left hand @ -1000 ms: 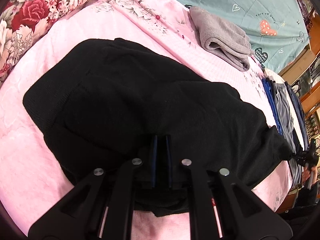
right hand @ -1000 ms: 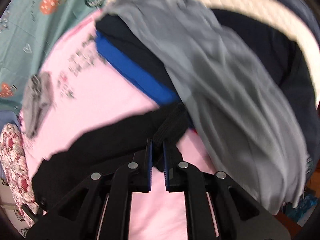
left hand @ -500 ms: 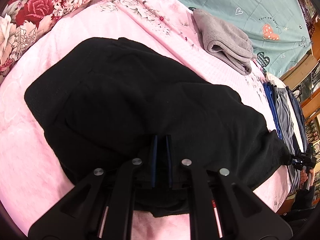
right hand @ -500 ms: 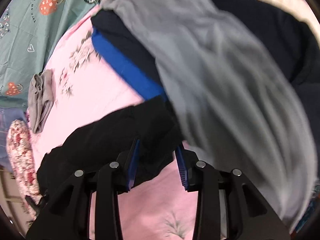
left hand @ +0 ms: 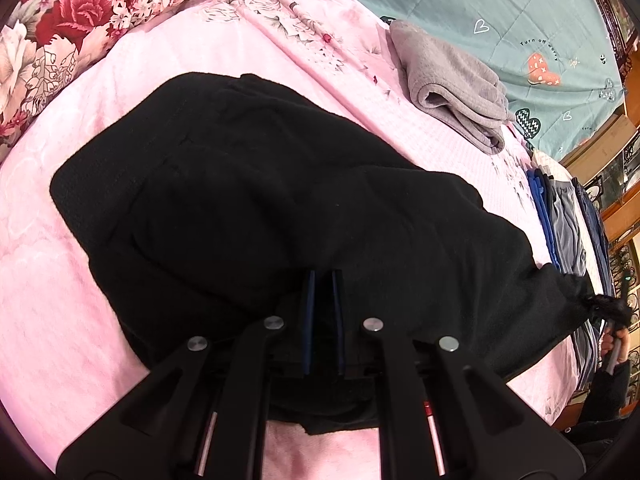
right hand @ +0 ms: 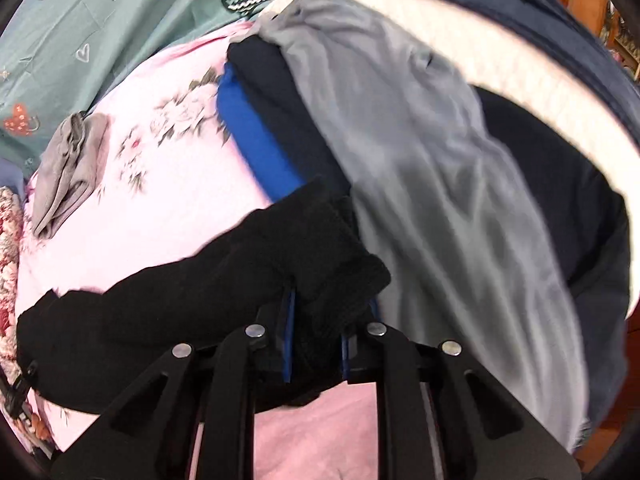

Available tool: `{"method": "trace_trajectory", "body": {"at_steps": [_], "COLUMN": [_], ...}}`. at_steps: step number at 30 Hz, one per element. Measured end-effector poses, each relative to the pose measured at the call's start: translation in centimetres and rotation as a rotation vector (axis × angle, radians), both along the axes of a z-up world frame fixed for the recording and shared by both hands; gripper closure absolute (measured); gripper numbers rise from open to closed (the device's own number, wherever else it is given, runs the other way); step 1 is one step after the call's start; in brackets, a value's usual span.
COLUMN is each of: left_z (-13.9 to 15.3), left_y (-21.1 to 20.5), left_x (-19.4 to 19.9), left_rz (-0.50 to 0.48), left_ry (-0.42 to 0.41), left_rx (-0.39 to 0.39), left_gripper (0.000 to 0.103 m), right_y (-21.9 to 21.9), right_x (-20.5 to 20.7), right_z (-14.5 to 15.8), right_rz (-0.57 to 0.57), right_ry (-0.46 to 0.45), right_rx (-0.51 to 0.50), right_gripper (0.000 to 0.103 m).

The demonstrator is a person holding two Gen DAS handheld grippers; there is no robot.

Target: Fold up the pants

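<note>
Left wrist view, L to R: floral pillow [left hand: 60,28] w/ red roses, far up-left of the fingers. Pink bedsheet [left hand: 48,320] under everything. Black pants [left hand: 280,208] spread flat ahead of the fingers, reaching from far left to far right of them. Left gripper [left hand: 322,308]: blue pads nearly together, clenched on the near edge of the pants; black fabric sits between and below the pads. Folded grey garment [left hand: 452,84] ahead and right of the fingers, apart from the pants. Teal quilt [left hand: 520,12] beyond it; print reads "Turn off worry" beside heart motifs. Garment stack [left hand: 560,224] (blue, grey, navy) far right, next to the pants' far end.

Right wrist view, L to R: grey garment [right hand: 68,168] far left of the fingers, teal quilt [right hand: 100,28] above it; its print too blurred to read. Pants [right hand: 200,292] run from lower left up to the fingers. Right gripper [right hand: 318,336]: pads apart w/ a thick ribbed cuff end of the pants bunched between them; grasping it. Blue layer of the stack [right hand: 256,140] just ahead of the fingers, touching the cuff; grey and navy layers to the right
</note>
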State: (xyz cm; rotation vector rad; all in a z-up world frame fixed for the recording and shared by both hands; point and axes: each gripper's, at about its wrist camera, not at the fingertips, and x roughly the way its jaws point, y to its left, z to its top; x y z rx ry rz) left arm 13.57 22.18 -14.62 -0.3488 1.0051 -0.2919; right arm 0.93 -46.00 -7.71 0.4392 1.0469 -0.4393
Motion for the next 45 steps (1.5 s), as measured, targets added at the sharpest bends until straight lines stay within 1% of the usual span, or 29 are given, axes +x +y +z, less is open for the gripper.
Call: {"method": "trace_trajectory", "body": {"at_steps": [3,4,5,6,7,9,12,13,15,17,19,21,24,25,26,27,28,29,30,32,33,34,37,38,39,40,41,43,45], "left_z": [0.0,0.0,0.0,0.0,0.0,0.0,0.0,0.1,0.3,0.6,0.7,0.8,0.9,1.0,1.1,1.5,2.0,2.5,3.3,4.2,4.5,4.5,2.9,2.1,1.4,0.8,0.8,0.8,0.7], "left_y": [0.1,0.1,0.1,0.1,0.2,0.2,0.1,0.0,-0.7,-1.6,-2.3,-2.5,-2.3,-2.3,-2.4,-2.7,-3.1,-3.7,-4.6,-6.1,-7.1,-7.8,-10.2,-10.8,-11.3,-11.9,-12.2,-12.6,-12.7], "left_x": [0.0,0.0,0.0,0.0,0.0,0.0,0.0,-0.1,-0.2,-0.5,-0.6,-0.7,-0.7,-0.7,-0.8,-1.1,-1.4,-1.9,-2.6,-3.5,-3.9,-3.9,-3.6,-3.5,-3.4,-3.5,-4.0,-4.7,-5.0], "left_rz": [-0.001,-0.002,-0.002,-0.003,-0.003,-0.002,0.002,0.003,0.005,0.001,-0.006,-0.007,0.003,0.010,0.015,0.015,0.005,-0.007,-0.032,-0.085,-0.110,-0.118,-0.146,-0.157,-0.162,-0.163,-0.157,-0.158,-0.158], "left_ry": [0.001,0.001,0.000,-0.001,0.000,-0.001,0.000,0.000,-0.009,-0.023,-0.034,-0.040,-0.033,-0.030,-0.027,-0.028,-0.041,-0.061,-0.093,-0.121,-0.125,-0.120,-0.031,0.000,0.025,0.034,-0.002,-0.034,-0.050], "left_rx": [-0.003,-0.003,-0.004,-0.006,-0.008,-0.011,-0.009,0.000,0.047,0.117,0.171,0.197,0.188,0.191,0.195,0.197,0.192,0.187,0.171,0.117,0.089,0.079,0.035,0.035,0.053,0.081,0.103,0.132,0.129], "left_gripper": [0.094,0.094,0.094,0.094,0.094,0.094,0.094,0.094,0.094,0.094,0.093,0.093,0.093,0.093,0.091,0.083,0.077,0.068,0.067,0.067,0.064,0.064,0.067,0.079,0.088,0.089,0.089,0.089,0.087], "right_y": [-0.4,-0.5,-0.6,-0.8,-0.9,-0.7,2.1,3.2,5.8,9.1,11.2,12.2,12.2,12.2,12.6,13.1,14.2,15.1,16.5,20.2,22.7,24.3,30.2,32.0,34.0,35.3,36.8,39.5,41.1], "right_x": [1.2,1.7,1.7,1.5,1.4,0.9,0.4,0.4,0.6,0.7,1.8,2.5,2.5,2.2,2.2,2.3,2.6,2.9,3.4,5.5,7.0,8.3,13.3,15.1,17.1,18.5,19.8,22.6,24.0], "right_z": [-3.3,-4.9,-5.4,-5.1,-4.5,-3.1,0.2,0.9,1.9,2.1,0.8,-1.1,-5.1,-4.9,-4.6,-4.1,-2.7,-1.6,-0.4,1.8,2.8,3.2,3.3,3.0,2.4,2.2,1.7,0.4,-0.5], "right_rz": [0.012,0.026,0.024,0.011,0.003,-0.010,0.013,0.033,0.092,0.201,0.261,0.272,0.232,0.211,0.220,0.237,0.270,0.298,0.338,0.460,0.546,0.600,0.744,0.778,0.814,0.834,0.846,0.863,0.867], "right_ry": [0.101,0.146,0.150,0.156,0.159,0.155,0.148,0.137,0.104,0.067,0.082,0.122,0.233,0.208,0.229,0.228,0.180,0.143,0.110,0.046,0.014,0.001,-0.005,-0.001,0.016,0.037,0.061,0.105,0.134], "right_rx": [-0.022,-0.027,-0.046,-0.064,-0.072,-0.114,-0.270,-0.302,-0.319,-0.284,-0.252,-0.224,-0.137,-0.134,-0.137,-0.131,-0.112,-0.102,-0.097,-0.062,-0.014,0.028,0.140,0.179,0.235,0.273,0.298,0.268,0.226], "right_gripper": [0.086,0.083,0.080,0.067,0.063,0.063,0.058,0.056,0.056,0.056,0.056,0.056,0.056,0.056,0.056,0.056,0.056,0.056,0.056,0.056,0.055,0.055,0.055,0.055,0.055,0.055,0.055,0.055,0.055]}}
